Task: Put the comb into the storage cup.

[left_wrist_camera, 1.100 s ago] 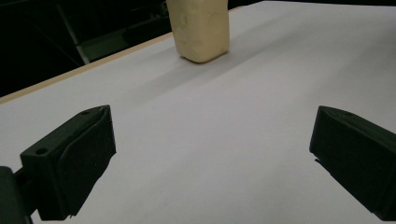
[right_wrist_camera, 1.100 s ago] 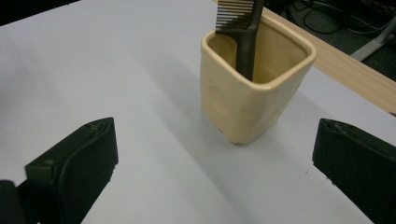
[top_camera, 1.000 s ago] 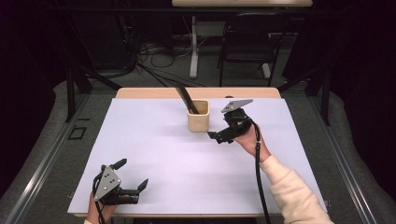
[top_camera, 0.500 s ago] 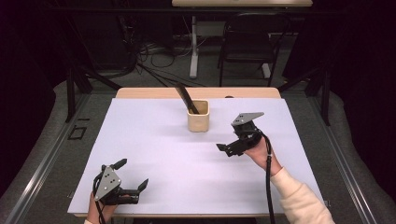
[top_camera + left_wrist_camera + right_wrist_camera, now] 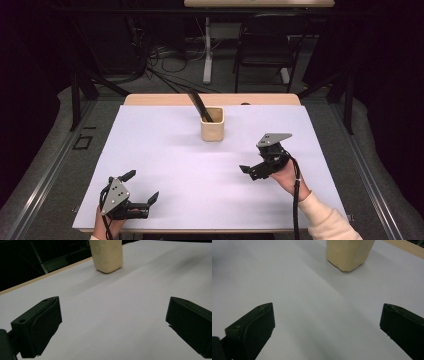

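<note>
Beige cup (image 5: pixel 212 125) upright on the white sheet (image 5: pixel 165 150), far of centre, with a black tool (image 5: pixel 199 105) leaning out of it toward the far left. Right gripper (image 5: pixel 250 172) held above the sheet to the near right of the cup, well apart from it, jaws spread wide and empty; same wide gap in the right gripper view, with the cup (image 5: pixel 348 253) far ahead between the jaws. Left gripper (image 5: pixel 142 186) low at the near left corner, jaws likewise spread with nothing between them, the cup (image 5: pixel 107 255) far off in the left gripper view.

Judged as a retreat after leaving the tool in the cup. To do it well: keep the jaws apart, draw back along a straight line toward the near right edge, stay clear of the cup's rim and the leaning handle, hold the trailing cable away from the cup, then settle low over bare sheet without dragging across it. No call for the left hand to stir.

Against the frame a second ago: right gripper then close beside the cup's right wall, half a second ago part-way out, now farther toward the near right. Cup, tool and left gripper unchanged in place.
</note>
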Available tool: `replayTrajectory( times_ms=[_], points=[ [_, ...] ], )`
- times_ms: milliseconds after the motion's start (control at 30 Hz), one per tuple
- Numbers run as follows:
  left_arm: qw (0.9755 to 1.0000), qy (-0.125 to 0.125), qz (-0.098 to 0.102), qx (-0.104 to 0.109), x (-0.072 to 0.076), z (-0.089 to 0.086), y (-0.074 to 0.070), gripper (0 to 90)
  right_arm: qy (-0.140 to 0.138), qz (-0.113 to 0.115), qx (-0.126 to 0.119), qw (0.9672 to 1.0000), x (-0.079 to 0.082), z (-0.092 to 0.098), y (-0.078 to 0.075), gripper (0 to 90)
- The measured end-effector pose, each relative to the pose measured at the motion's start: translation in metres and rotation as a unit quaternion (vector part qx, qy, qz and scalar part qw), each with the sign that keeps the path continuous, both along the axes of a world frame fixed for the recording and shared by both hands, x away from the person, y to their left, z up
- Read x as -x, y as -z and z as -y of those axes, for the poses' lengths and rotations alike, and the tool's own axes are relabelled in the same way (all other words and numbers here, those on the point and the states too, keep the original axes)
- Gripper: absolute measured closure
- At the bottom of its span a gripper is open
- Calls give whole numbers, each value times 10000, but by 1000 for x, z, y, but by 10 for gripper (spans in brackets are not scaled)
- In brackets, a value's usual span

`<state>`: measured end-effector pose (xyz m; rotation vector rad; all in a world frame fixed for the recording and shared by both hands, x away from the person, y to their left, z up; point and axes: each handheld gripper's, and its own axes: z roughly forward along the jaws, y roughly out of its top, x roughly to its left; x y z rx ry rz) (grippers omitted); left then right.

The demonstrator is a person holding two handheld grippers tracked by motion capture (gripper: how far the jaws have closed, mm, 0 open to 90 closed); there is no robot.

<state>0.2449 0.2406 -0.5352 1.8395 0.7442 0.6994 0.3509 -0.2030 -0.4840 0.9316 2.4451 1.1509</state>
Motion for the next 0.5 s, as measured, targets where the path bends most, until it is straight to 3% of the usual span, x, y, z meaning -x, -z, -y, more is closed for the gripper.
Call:
replayTrajectory(
  times_ms=[500],
  points=[
    [10000, -4, -7, -10, 0, 0, 0, 3, 57, -55, 45, 10000, 25, 16, 19, 0]
  ],
)
